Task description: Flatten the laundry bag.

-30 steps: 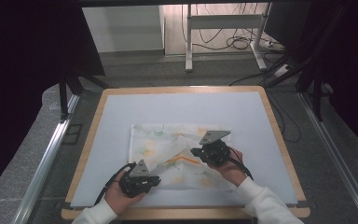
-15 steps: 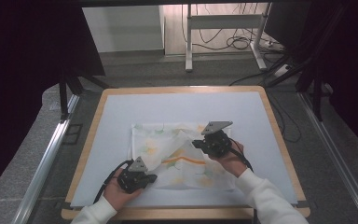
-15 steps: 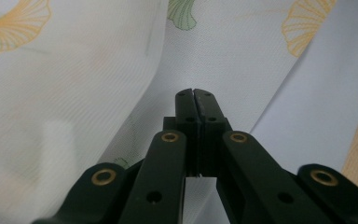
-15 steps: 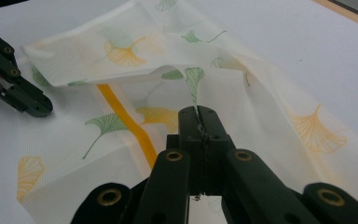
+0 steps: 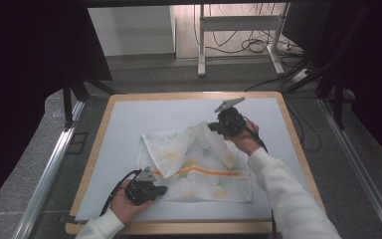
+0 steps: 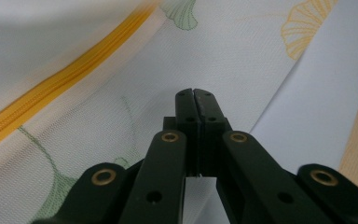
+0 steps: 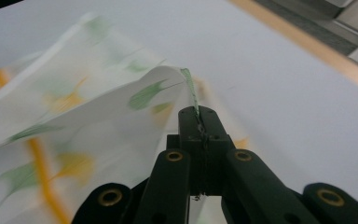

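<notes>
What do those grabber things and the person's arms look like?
Each gripper, left and right, is black with two slim jaws, brass-ringed pivots, a grey three-cornered plate on top and a black trailing cable. The person wears white long sleeves.

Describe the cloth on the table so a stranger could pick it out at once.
On the wood-edged table with a pale blue top lies a white cloth printed with green and yellow leaves. An orange zipper runs across it. The right gripper lifts one pinched corner, while the left gripper is shut at the near edge.
</notes>
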